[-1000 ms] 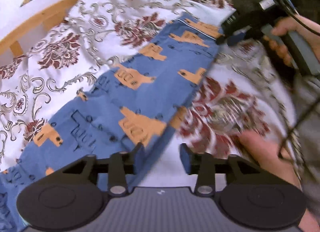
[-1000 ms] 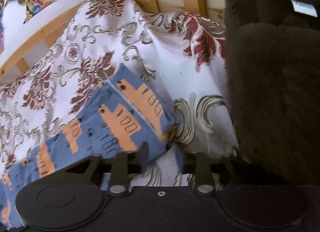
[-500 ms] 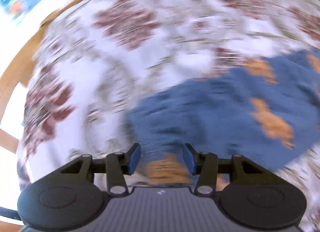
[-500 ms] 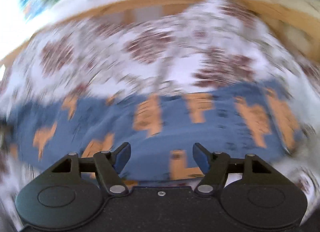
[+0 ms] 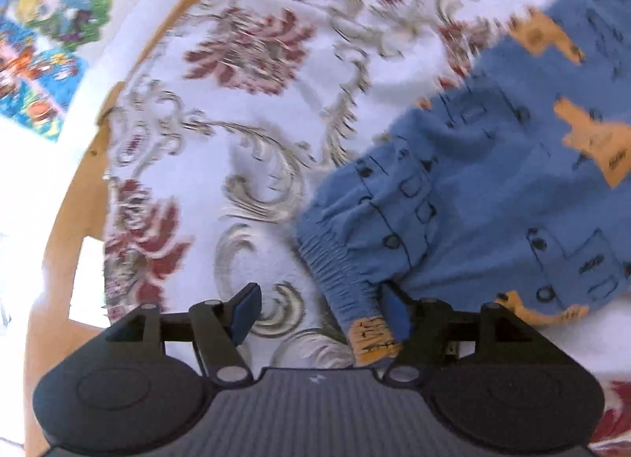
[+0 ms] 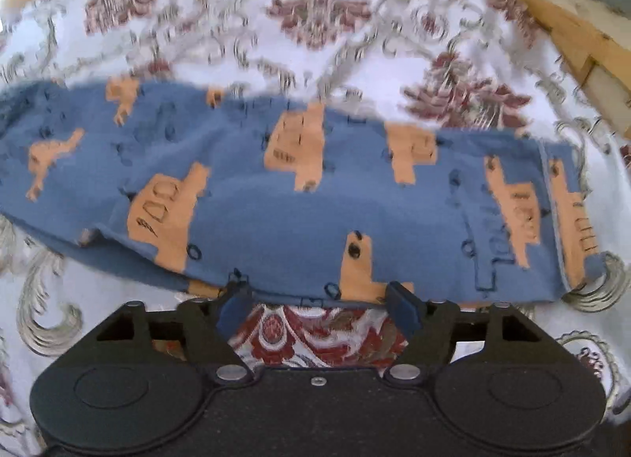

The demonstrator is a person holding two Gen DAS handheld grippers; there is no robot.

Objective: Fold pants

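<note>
- The left gripper (image 5: 321, 309) is seen with its blue-padded fingers spread wide apart; nothing is clamped between them.
- The gathered elastic waistband (image 5: 339, 271) of the pants (image 5: 485, 196) is found just inside the right-hand finger of this gripper, and an orange patch of the print lies between the fingers, close to that same pad.
- Whether that pad actually touches the cloth cannot be told from the left wrist view.
- From the waistband the pants are seen to stretch away to the upper right across the bedspread (image 5: 256, 110).
- The right gripper (image 6: 317, 305) is likewise held with its fingers well apart, and no cloth is pinched by them.
- Its two fingertips are placed at the near long edge of the pants (image 6: 276, 189), with a red patterned patch of the bedspread (image 6: 323, 7) shown in the gap between them.
- In the right wrist view the pants are laid out flat as a long band running from left to right, with the hem end at the right.
- The garment is made of blue cloth printed with orange vehicle shapes and dark outlines.
- The bedspread is white, with dark red flowers and grey scrolls.
- A wooden bed frame (image 5: 130, 74) is seen along the edge of the bedspread, and colourful pictures (image 5: 51, 23) are shown beyond it at the upper left.
</note>
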